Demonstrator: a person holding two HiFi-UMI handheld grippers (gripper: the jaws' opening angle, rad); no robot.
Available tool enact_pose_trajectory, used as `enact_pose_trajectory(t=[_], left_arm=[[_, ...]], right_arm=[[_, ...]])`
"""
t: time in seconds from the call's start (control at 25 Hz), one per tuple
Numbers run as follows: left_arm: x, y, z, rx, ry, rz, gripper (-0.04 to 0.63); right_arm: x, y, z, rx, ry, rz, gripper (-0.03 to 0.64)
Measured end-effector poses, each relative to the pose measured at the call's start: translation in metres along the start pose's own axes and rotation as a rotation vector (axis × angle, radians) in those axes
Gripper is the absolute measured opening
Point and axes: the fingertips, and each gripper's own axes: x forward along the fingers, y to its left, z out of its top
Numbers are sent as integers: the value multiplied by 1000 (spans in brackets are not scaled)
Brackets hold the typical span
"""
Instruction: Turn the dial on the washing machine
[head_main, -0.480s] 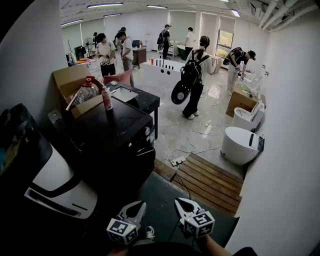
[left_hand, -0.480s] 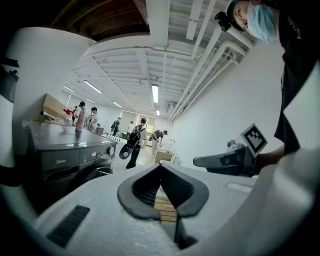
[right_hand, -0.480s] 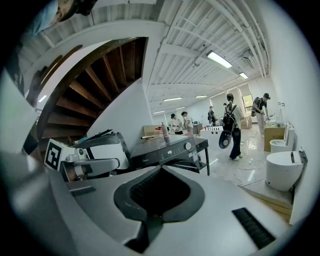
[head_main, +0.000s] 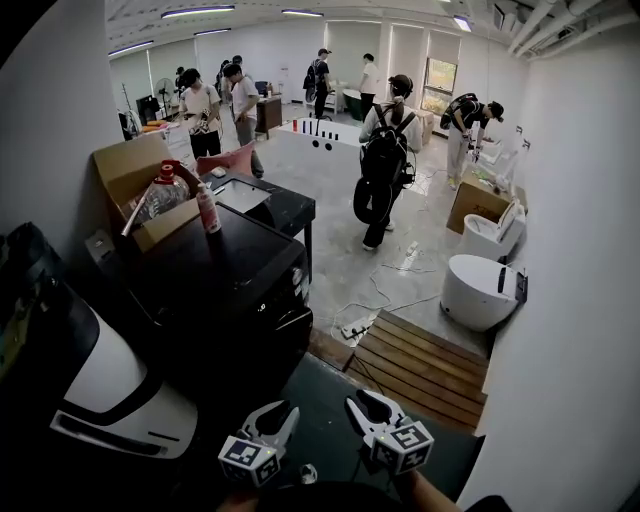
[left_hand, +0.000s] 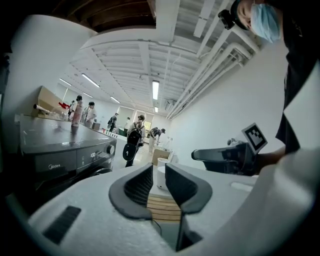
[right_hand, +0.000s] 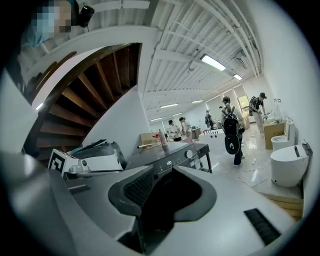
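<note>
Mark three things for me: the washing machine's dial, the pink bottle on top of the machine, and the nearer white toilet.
dial (right_hand: 190, 154): right gripper view, on its round front face.
pink bottle (head_main: 208, 212): head view, on the middle of its body.
nearer white toilet (head_main: 478, 292): head view, on its rounded outer wall.

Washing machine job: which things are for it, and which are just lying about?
For the job: washing machine, its dial, left gripper, right gripper.
Lying about: cardboard box, pink bottle, toilet, power strip, wooden platform.
</note>
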Motion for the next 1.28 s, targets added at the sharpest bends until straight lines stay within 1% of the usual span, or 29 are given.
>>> enact_pose_trajectory(t=[0.16,0.24,0.32,0.52,0.64,0.88,1.0,1.28], left_arm=[[10,24,7,-23,19,-38,142],[14,34,9,-23,24,-53,152],[18,48,11,-27,24,-46,155],[30,64,12,-51,18,-26,155],[43,75,12,-62,17,23,155],[83,85,29,-84,-51,172,155],[110,77,36,-102,-87,238,155],[167,54,37,-121,-126,359,155]], right_arm=[[27,-4,11,32,-28,-16,152],[36,-8,11,33,-42,-19,186],[46,-7,12,47,-41,-14,196],[69,-17,11,82,-12,20,190],[84,-30,17,75,13,57,190],[111,-73,39,22,85,168,189],[118,-102,52,-8,124,226,187],[131,-166,83,-61,146,336,187]])
